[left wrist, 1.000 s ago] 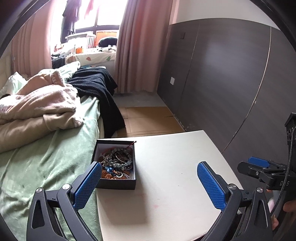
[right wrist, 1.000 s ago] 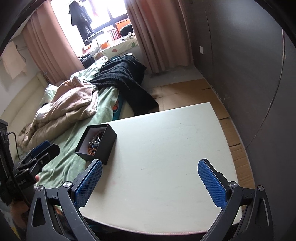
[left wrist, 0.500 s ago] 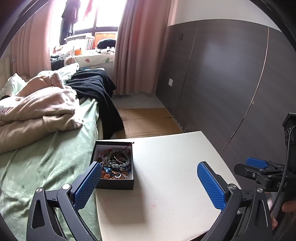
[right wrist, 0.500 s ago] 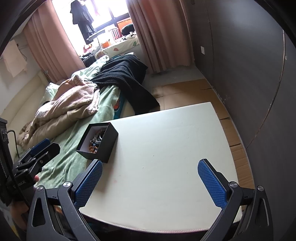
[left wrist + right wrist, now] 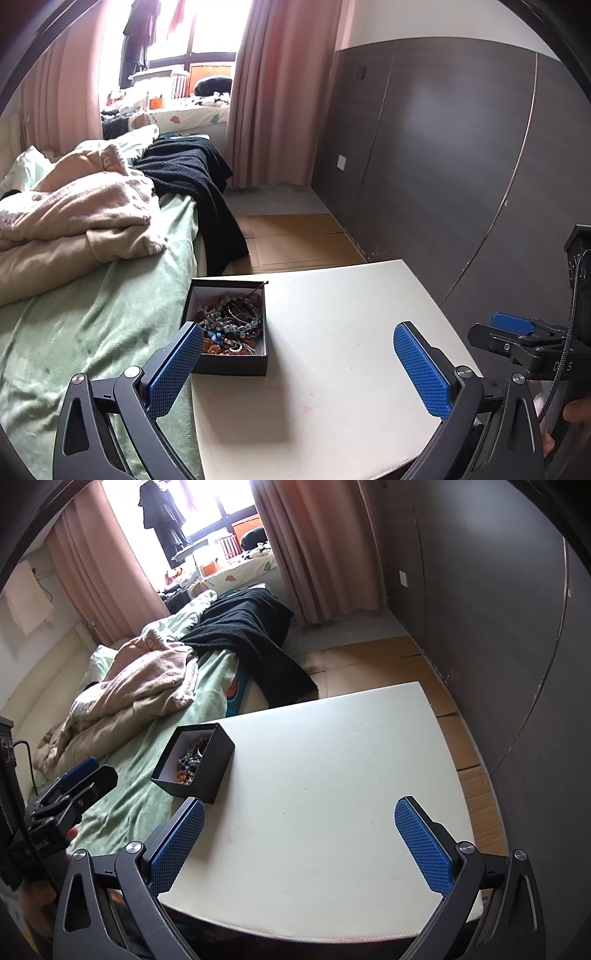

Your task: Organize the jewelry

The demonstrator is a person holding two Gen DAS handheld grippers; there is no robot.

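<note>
We hold both the left tool (image 5: 297,363) and right tool (image 5: 300,840) wide apart, empty, above the white table (image 5: 332,775) bearing a black square box (image 5: 227,325) of beaded jewelry (image 5: 231,323).

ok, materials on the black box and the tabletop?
Box: looks like rigid matte cardboard, black outside with a white lining; sharp folded corners, no gloss. Tabletop: smooth off-white surface with a soft sheen, rounded edge, faint pinkish smudge; could be laminate or a padded leatherette, I can't tell which.
</note>
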